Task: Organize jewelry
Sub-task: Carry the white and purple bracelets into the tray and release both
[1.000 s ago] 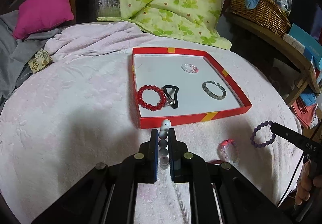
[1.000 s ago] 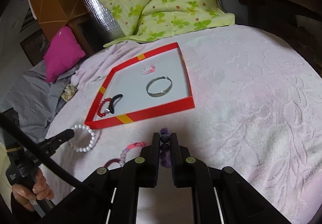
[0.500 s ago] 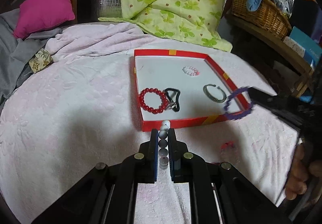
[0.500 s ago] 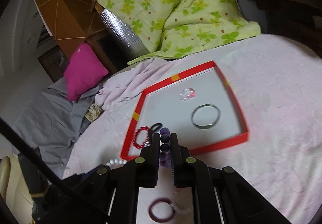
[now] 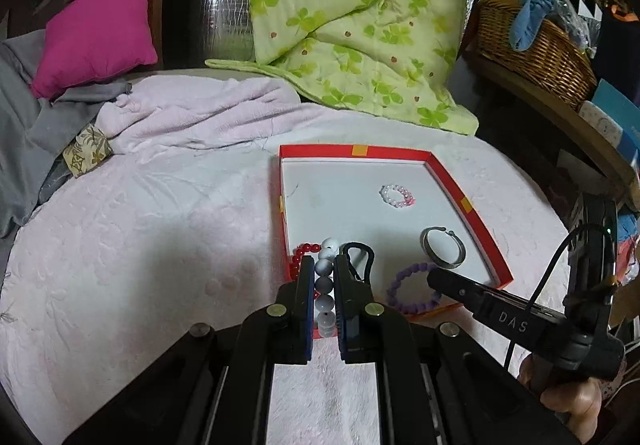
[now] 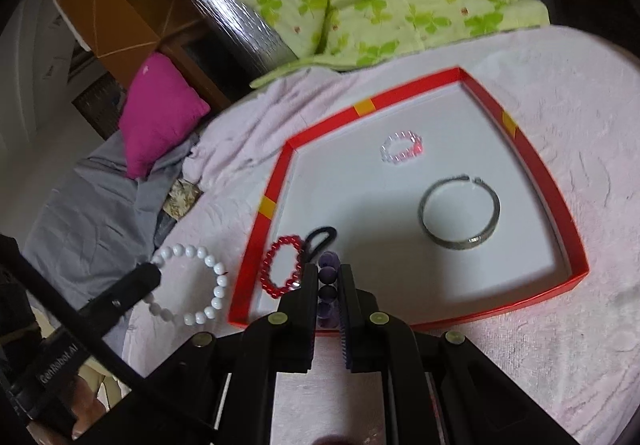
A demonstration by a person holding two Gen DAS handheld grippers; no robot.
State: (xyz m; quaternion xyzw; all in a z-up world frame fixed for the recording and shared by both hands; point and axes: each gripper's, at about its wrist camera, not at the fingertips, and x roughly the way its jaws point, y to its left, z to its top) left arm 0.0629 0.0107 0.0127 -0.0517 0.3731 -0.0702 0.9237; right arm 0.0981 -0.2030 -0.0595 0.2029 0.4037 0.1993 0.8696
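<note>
A red-rimmed tray [image 5: 456, 189] [image 6: 532, 157] with a white floor lies on the pink cloth. In it lie a red bead bracelet [image 6: 280, 265], a black band [image 6: 320, 237], a silver bangle [image 5: 443, 247] [image 6: 460, 213] and a small pink bead ring [image 5: 396, 196] [image 6: 402, 147]. My left gripper [image 5: 324, 265] is shut on a white bead bracelet [image 5: 326, 277] [image 6: 200, 285], held just left of the tray's near corner. My right gripper [image 6: 328, 273] is shut on a purple bead bracelet [image 5: 412, 291] [image 6: 329, 275], held over the tray's near edge.
A green quilt [image 5: 360, 25], a magenta pillow [image 5: 96, 29] and grey cloth [image 5: 20, 141] lie behind the pink cloth. A wicker basket [image 5: 532, 45] stands on a shelf at the right.
Both grippers have moved forward towards the tray with their bracelets. The right one has carried the purple bracelet from the cloth to above the tray's near edge.
</note>
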